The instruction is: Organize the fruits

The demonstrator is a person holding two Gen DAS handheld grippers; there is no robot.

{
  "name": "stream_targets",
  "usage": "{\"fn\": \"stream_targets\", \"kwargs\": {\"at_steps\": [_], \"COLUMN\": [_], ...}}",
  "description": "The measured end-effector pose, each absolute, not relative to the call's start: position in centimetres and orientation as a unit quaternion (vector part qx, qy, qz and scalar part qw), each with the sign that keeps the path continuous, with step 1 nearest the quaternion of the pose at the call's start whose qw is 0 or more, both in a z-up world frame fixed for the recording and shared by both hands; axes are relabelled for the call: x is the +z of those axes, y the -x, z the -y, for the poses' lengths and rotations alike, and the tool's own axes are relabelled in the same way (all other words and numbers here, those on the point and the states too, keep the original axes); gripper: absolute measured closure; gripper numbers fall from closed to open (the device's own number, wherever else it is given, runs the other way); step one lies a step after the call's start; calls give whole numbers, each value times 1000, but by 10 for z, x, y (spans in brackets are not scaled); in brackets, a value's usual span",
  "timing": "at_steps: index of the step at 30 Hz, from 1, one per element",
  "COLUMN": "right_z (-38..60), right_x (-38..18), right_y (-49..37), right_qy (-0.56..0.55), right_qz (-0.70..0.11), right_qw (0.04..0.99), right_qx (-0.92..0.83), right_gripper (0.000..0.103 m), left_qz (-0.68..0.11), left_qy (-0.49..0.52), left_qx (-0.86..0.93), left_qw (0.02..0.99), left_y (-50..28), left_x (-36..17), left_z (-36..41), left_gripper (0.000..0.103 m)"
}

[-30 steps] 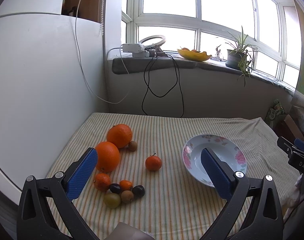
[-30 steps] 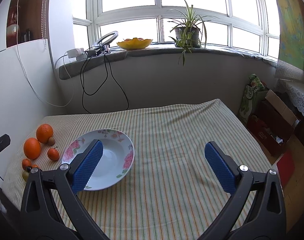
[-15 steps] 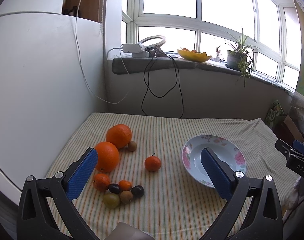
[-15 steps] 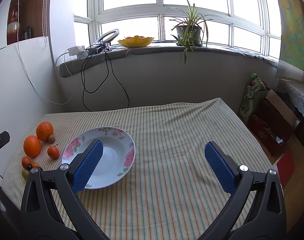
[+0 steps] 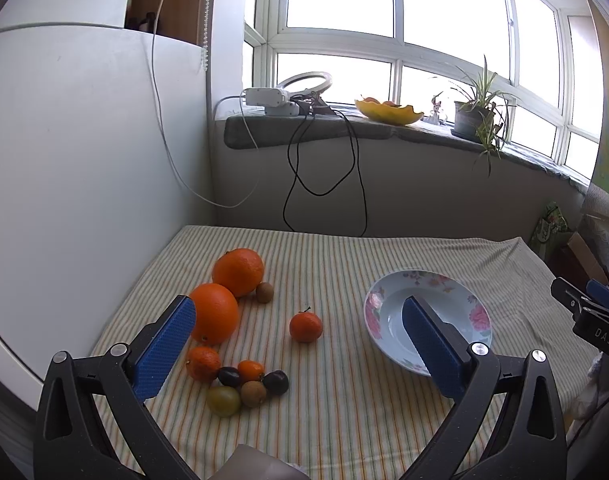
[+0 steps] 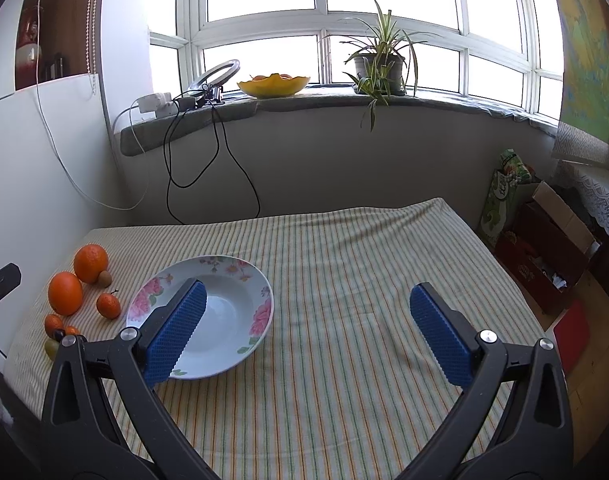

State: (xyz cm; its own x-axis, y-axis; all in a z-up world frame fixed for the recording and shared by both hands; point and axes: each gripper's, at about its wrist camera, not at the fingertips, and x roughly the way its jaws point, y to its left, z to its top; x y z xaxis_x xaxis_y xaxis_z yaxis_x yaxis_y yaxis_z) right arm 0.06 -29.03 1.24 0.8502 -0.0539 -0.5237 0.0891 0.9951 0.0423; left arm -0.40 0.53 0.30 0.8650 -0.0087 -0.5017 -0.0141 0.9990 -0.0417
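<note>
Two large oranges [image 5: 238,271] [image 5: 215,313] lie at the left of the striped cloth, with a lone mandarin [image 5: 306,326] to their right. A cluster of small fruits [image 5: 240,384] lies nearer me. A floral white plate [image 5: 478,316] sits empty at the right; it also shows in the right wrist view [image 6: 260,312]. My left gripper [image 5: 298,340] is open and empty, above the near edge, behind the fruits. My right gripper [image 6: 306,330] is open and empty, right of the plate. The oranges [image 6: 90,263] show at its far left.
A white panel [image 5: 84,168] stands along the table's left side. Cables [image 5: 324,176] hang from the windowsill, which holds a yellow bowl [image 5: 388,111] and a potted plant [image 6: 378,66]. Boxes [image 6: 544,256] sit on the floor to the right.
Both views have shifted slightly; the fruits and plate sit a touch further left and higher in the frames. Both grippers stay open. Nothing on the table has moved.
</note>
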Motion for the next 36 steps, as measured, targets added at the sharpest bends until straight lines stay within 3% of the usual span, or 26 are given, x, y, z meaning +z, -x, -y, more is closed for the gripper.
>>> {"fn": "stream_targets", "kwargs": {"at_steps": [36], "right_z": [278], "right_x": [5], "right_y": [-6], "right_qy": [-23], "right_qz": [-288], "right_qw": [957], "right_qx": [-21], "right_gripper": [0], "left_qz": [-263], "left_qy": [29], "left_qx": [3], "left_qw": [964], "left_y": [3], "left_x": [1], "left_z": [-14], "left_gripper": [0]}}
